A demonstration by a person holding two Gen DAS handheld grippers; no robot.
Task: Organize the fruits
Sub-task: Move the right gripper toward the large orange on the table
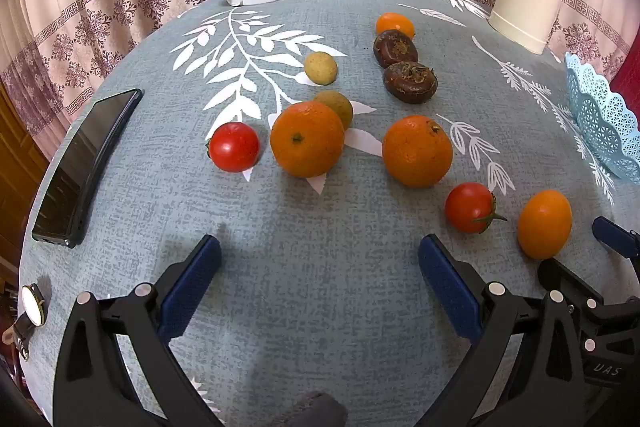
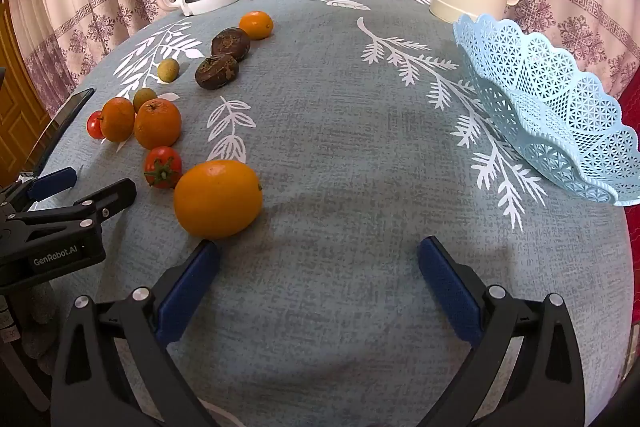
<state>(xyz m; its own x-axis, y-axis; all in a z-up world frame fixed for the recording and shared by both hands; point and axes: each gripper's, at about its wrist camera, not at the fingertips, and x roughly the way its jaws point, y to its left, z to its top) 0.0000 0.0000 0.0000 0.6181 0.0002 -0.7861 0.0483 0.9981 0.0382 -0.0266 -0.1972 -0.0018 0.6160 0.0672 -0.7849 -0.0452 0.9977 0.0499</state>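
Nothing has yet been gathered: the pale blue perforated plastic basket (image 2: 552,99) is seen standing empty at the right edge of the round bench covered in a grey-blue leaf-printed cloth (image 2: 340,131). The fruits are scattered over the left half of the bench: two large rough-skinned oranges (image 1: 307,139), two small red tomatoes (image 1: 234,147), two dark brown wrinkled fruits (image 1: 410,77), two small greenish-tan round fruits (image 1: 320,67), a small smooth orange fruit far back (image 1: 395,25) and a larger smooth orange fruit (image 2: 218,199) nearest the right claw.

The left claw (image 1: 320,259) is held spread wide over bare cloth with nothing between its jaws. The right claw (image 2: 318,261) is likewise spread and empty, its left pad lying just beside the larger smooth orange fruit; whether it touches cannot be told.

The opening step appears to be in hand. A first pick would probably call for the right claw to be shifted left around that fruit, closed, and carried to the basket.
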